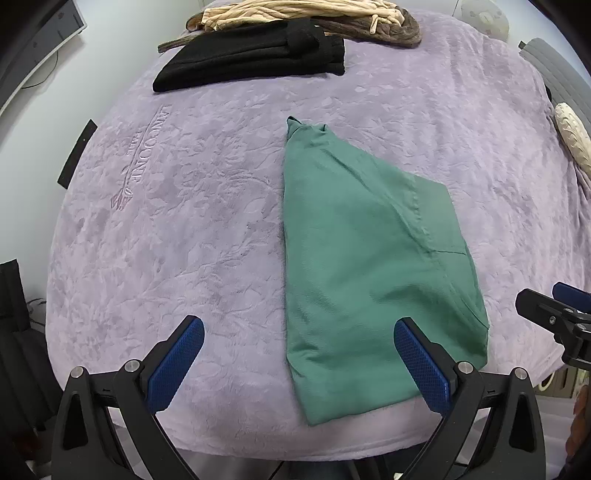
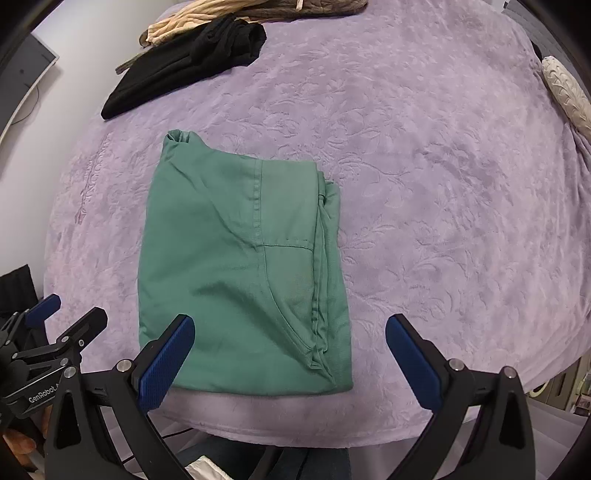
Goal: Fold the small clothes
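A green garment (image 1: 369, 266) lies folded lengthwise on the purple blanket (image 1: 177, 206), its near end by the front edge. It also shows in the right wrist view (image 2: 236, 273). My left gripper (image 1: 299, 332) is open and empty above the near edge, its right finger over the garment's near end. My right gripper (image 2: 290, 328) is open and empty, hovering over the garment's near right corner. The right gripper shows at the right edge of the left wrist view (image 1: 554, 314). The left gripper shows at the left edge of the right wrist view (image 2: 48, 325).
A folded black garment (image 1: 255, 55) lies at the far left with a beige and brown pile (image 1: 303, 14) behind it. In the right wrist view the black garment (image 2: 184, 59) is far left. A cream cushion (image 1: 574, 133) lies at the right edge.
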Motion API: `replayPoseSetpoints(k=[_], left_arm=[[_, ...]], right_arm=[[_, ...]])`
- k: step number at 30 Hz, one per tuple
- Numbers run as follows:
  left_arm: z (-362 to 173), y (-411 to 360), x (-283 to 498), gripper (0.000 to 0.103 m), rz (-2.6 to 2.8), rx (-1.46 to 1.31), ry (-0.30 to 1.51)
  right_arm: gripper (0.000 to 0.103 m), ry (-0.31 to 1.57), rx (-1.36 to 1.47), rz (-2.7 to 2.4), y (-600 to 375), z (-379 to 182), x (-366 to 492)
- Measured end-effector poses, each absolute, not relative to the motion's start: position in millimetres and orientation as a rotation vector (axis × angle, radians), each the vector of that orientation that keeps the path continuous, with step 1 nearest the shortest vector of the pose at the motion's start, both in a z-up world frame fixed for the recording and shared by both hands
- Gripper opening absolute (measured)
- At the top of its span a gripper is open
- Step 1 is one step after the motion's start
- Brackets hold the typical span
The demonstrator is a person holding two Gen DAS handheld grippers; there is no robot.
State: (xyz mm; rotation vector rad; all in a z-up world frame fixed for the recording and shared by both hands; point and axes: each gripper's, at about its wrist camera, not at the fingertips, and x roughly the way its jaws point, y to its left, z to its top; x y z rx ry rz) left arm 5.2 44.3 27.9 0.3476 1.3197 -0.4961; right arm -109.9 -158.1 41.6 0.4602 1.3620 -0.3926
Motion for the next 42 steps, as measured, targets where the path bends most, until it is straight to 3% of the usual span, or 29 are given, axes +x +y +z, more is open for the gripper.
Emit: replayPoseSetpoints(k=[42], left_arm=[[28.9, 46.7, 8.7, 0.103, -0.479, 0.337, 1.330]], right_arm=[[0.103, 1.376, 0.440, -0.409, -157.1, 41.5, -104.8]])
